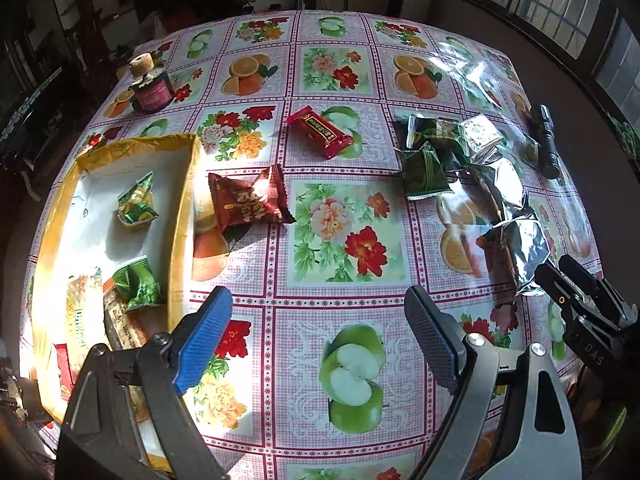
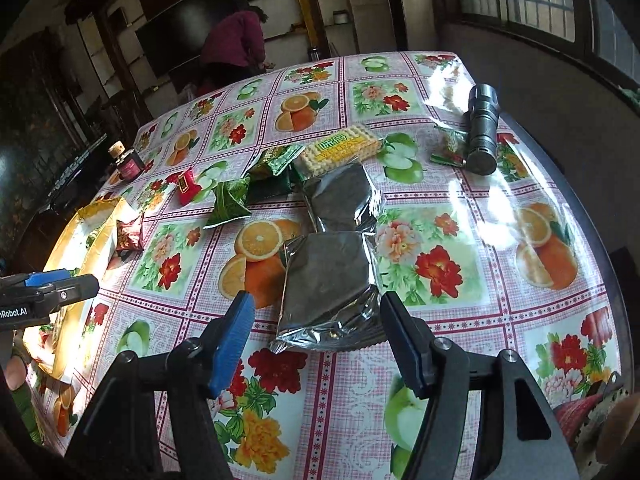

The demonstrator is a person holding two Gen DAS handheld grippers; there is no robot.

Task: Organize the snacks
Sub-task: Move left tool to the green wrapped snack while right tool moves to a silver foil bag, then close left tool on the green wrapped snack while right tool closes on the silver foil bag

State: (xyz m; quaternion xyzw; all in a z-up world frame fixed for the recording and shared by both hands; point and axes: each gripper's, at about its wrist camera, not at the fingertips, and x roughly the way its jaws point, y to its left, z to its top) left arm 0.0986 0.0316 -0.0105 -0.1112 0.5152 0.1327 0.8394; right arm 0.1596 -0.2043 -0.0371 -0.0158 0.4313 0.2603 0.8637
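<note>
Snacks lie scattered over a table (image 1: 352, 280) covered with a glossy cloth of fruit and flower squares. The largest thing on it is a yellow-rimmed shallow box (image 1: 180, 216) at the left edge, white inside, in bright sun; it already holds 2 green packets and some flat wrappers, partly hidden behind the left gripper.

Next in size are the 2 silver foil packs (image 2: 332, 280), joined end to end and lying near the middle of the table in the right wrist view. The right gripper (image 2: 316, 340) hovers over the near end of the nearer pack, its jaws spread to either side of it, pads not pressing on the foil.

The left gripper (image 1: 320, 344) stands wide apart above bare cloth with a green apple print, just right of the box; nothing is between its pads.

A wafer packet (image 2: 340, 150) with yellow label lies beyond the foil packs. Beside it sit several green packets (image 2: 232, 204). A dark red packet (image 1: 248, 200) rests just outside the box wall, and a bright red bar (image 1: 320, 132) lies farther out.

A black flashlight (image 2: 482, 128) lies near the right edge. A small dark jar (image 1: 152, 90) with a cork stands at the far left.
</note>
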